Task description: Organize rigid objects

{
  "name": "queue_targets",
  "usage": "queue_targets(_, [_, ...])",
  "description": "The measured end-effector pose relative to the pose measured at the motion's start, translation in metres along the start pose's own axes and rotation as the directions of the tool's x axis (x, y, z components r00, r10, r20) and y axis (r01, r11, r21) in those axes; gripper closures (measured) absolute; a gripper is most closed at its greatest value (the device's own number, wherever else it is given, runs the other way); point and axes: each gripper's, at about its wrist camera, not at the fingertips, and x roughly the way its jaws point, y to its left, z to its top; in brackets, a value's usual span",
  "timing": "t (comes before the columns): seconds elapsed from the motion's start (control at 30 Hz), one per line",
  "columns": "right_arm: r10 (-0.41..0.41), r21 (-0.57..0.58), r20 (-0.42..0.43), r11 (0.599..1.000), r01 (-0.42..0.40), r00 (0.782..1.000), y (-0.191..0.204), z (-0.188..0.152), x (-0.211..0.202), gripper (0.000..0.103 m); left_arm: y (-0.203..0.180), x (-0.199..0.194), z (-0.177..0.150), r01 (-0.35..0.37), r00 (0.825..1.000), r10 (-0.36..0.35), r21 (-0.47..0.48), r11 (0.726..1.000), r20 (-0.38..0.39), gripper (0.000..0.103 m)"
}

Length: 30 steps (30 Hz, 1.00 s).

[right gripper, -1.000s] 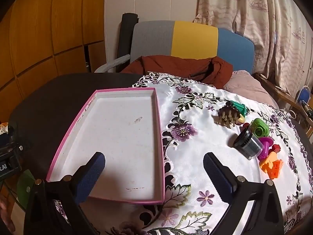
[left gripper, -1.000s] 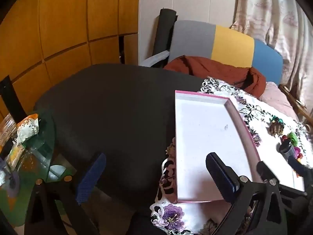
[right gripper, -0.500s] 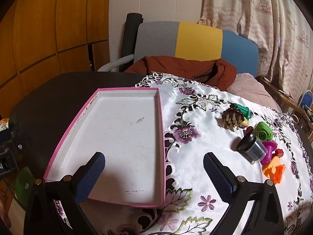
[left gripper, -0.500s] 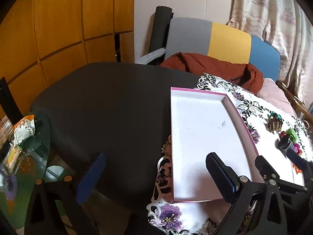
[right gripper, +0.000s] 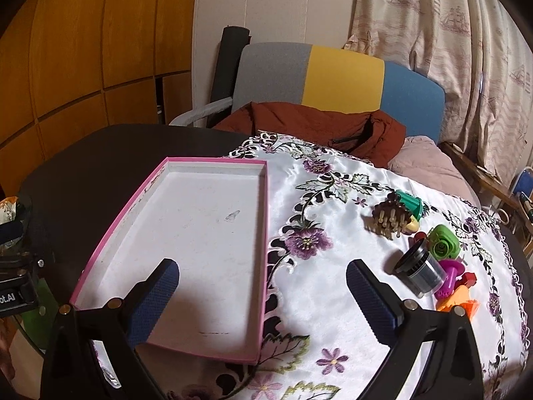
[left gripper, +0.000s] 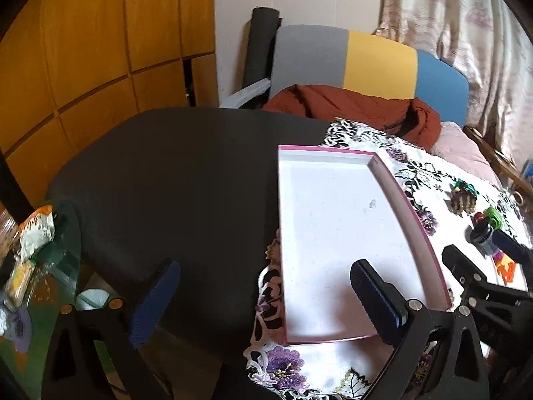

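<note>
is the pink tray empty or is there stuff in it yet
Empty: the pink-rimmed white tray shows only bare floor; the small plastic toys sit on the cloth beside it.

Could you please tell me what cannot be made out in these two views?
- Orange pieces: right wrist view, partly behind the right gripper finger; shape unclear.
- Grey cylinder: left wrist view, partly hidden by the other gripper.
- Packets on the glass table: left wrist view, blurred at the edge.
</note>
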Motion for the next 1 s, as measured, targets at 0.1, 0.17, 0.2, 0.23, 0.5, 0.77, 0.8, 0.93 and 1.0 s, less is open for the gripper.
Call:
queue_targets(0.1, [0.013, 0.039, -0.03, 0.999, -0.012, 0.999, -0.015, 0.002, 0.005, 0.001, -0.006, -0.001, 0.004, 0.025, 1.0, -0.025, 0.031, 0.999, 0.013, 0.0])
queue_targets(0.17, [0.005, 0.074, -0.045, 0.997, -0.002, 0.999, -0.031, 0.003, 0.008, 0.001, -0.011, 0.001, 0.008, 0.071, 0.997, -0.071, 0.057, 0.996, -0.002, 0.0])
queue_targets(0.2, [-0.005, 0.091, -0.053, 0.996, 0.009, 0.999, -0.04, 0.004, 0.009, 0.001, -0.013, 0.003, 0.01, 0.086, 0.996, -0.085, 0.062, 0.994, -0.009, 0.0])
queue_targets(0.23, [-0.02, 0.104, -0.06, 0.994, 0.027, 0.998, -0.05, 0.005, 0.01, 0.001, -0.015, 0.004, 0.012, 0.094, 0.996, -0.094, 0.062, 0.994, -0.012, 0.0])
queue_targets(0.5, [-0.122, 0.191, -0.077, 0.972, 0.135, 0.99, -0.116, 0.013, 0.01, 0.001, -0.035, 0.01, 0.013, 0.14, 0.99, -0.136, 0.095, 0.986, -0.041, 0.0])
queue_targets(0.77, [-0.168, 0.365, -0.091, 0.911, 0.19, 0.982, -0.192, 0.014, 0.002, 0.001, -0.047, 0.015, 0.022, 0.208, 0.977, -0.201, 0.106, 0.972, -0.068, 0.0])
queue_targets(0.8, [-0.169, 0.403, -0.095, 0.895, 0.193, 0.981, -0.207, 0.013, 0.001, 0.001, -0.053, 0.015, 0.025, 0.233, 0.971, -0.226, 0.111, 0.966, -0.073, 0.0])
queue_targets(0.93, [-0.219, 0.512, -0.125, 0.821, 0.252, 0.968, -0.26, 0.002, -0.001, 0.001, -0.079, 0.018, 0.036, 0.32, 0.946, -0.308, 0.146, 0.936, -0.101, 0.0])
queue_targets(1.0, [-0.231, 0.557, -0.143, 0.785, 0.271, 0.962, -0.282, -0.007, 0.003, 0.0, -0.095, 0.022, 0.041, 0.368, 0.928, -0.351, 0.158, 0.916, -0.128, 0.0])
